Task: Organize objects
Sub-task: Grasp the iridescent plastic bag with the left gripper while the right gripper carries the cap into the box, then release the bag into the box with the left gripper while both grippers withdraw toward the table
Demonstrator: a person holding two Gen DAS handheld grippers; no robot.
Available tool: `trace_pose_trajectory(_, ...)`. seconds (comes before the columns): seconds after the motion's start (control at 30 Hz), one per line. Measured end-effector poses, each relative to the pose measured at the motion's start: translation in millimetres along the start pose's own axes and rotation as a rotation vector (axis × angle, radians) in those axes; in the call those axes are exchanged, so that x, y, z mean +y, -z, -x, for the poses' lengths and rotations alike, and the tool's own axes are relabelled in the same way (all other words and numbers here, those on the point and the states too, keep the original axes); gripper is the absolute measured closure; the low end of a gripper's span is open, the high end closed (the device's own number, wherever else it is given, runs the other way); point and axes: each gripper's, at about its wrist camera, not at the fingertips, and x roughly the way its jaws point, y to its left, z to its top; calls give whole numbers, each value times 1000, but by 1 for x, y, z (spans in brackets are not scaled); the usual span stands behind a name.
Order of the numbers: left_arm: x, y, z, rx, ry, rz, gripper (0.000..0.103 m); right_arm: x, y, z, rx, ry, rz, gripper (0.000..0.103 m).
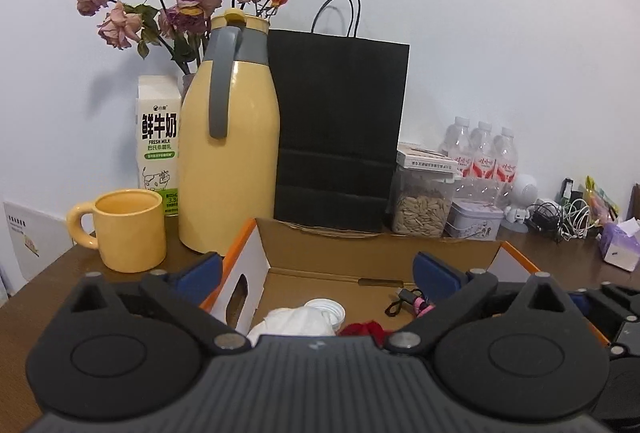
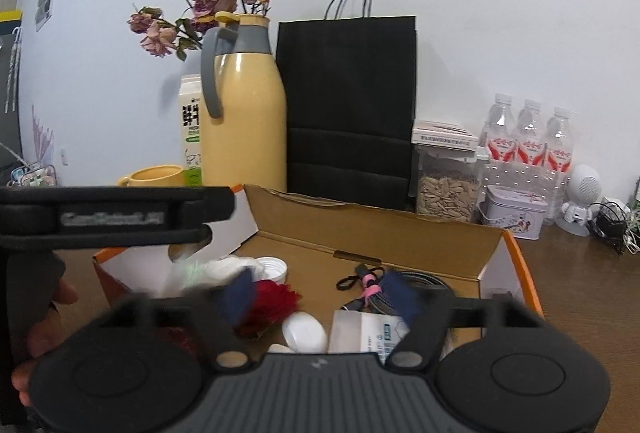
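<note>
open orange-and-white cardboard box [image 2: 496,257] on table, flaps up, far flap tilted back, holding white crumpled cloth [image 2: 224,269] and white cap [image 2: 274,269] far left, red fabric flower [image 2: 272,303] centre-left, pink-tied black cable [image 2: 366,283] centre, white paper packet [image 2: 368,333] near

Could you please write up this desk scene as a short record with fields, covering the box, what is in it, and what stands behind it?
container: open cardboard box, flaps up, on the wooden table
in the box: crumpled white cloth, white cap, red fabric piece, cable with pink tie, white round item, paper packet
behind the box: yellow mug, milk carton, yellow thermos jug, black paper bag, seed jar
left gripper: open, holding nothing
right gripper: open over the box, holding nothing
</note>
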Motion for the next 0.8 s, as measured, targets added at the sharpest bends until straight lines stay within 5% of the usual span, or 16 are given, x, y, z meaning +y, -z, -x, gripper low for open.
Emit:
trace_pose_trajectory(0.13,3,-1,0,12,-15,17,0,-3,-1,5,-16,27,-7,0)
trace_pose_trajectory(0.8,14,1,30,-42,-19,39,0,-4,4,45,-89,62,34,0)
